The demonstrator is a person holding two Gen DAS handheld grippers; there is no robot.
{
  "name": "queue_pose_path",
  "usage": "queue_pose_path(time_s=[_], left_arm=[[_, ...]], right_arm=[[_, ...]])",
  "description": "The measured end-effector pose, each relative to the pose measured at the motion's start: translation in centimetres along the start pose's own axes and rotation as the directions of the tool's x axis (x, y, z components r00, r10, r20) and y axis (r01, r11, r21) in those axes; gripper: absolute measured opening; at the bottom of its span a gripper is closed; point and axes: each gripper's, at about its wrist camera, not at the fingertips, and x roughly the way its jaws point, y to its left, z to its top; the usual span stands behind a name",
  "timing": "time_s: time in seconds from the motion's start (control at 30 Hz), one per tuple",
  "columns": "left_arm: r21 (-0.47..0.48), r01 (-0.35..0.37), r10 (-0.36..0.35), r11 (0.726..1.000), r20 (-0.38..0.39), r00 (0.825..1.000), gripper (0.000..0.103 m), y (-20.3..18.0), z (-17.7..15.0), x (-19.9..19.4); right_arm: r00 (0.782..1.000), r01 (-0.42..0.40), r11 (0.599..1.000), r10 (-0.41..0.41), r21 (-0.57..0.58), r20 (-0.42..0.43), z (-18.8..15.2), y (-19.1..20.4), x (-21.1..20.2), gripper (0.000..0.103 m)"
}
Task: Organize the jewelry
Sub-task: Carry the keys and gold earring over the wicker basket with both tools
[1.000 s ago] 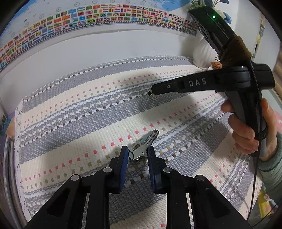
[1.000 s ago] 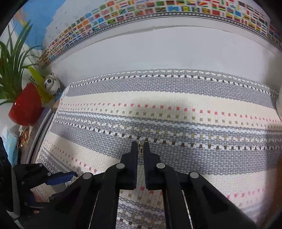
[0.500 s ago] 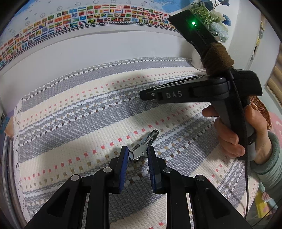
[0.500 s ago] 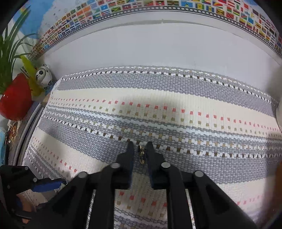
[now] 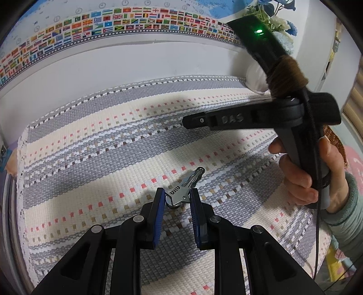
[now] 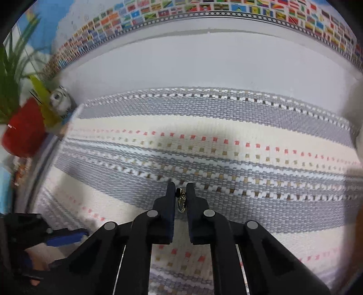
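Observation:
My left gripper is shut on a silver key by its head, and the blade points away over the striped woven mat. In the left wrist view my right gripper hovers above the mat beyond the key, with a person's hand on its handle. A small gold earring with a black stone hangs between the right gripper's narrow jaws, which are closing on it. One blue left fingertip shows at the lower left of the right wrist view.
A red pot with a green plant and a small white figure stand at the mat's left end. A white vase of blue flowers and a woven basket are at its right end. A flag-bordered wall runs behind.
The right gripper's jaws parted a little around the earring, then narrowed again. In the left wrist view it drifted right and upward. The left gripper and key stayed still.

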Motion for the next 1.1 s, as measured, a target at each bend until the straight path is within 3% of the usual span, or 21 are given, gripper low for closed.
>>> queue_pose_path(time_s=[0.1, 0.43, 0.73, 1.1], left_arm=[[-0.003, 0.020, -0.020, 1.000, 0.009, 1.000, 0.022, 0.0, 0.1, -0.3], [0.067, 0.044, -0.047, 0.997, 0.052, 0.998, 0.022, -3.6, 0.3, -2.8], [0.168, 0.061, -0.071, 0.984, 0.052, 0.996, 0.022, -10.5, 1.9, -4.4], [0.263, 0.135, -0.156, 0.955, 0.061, 0.986, 0.022, -21.3, 7.2, -4.4]], right_arm=[[0.997, -0.073, 0.997, 0.073, 0.031, 0.017, -0.1, -0.5, -1.3, 0.010], [0.991, -0.102, 0.995, 0.100, 0.022, 0.084, -1.6, -0.8, -7.4, 0.010], [0.991, -0.048, 0.998, 0.044, 0.029, 0.130, -6.3, -3.3, -15.5, 0.010], [0.958, 0.086, 0.984, -0.124, 0.154, 0.257, -12.6, -13.7, -28.7, 0.010]])
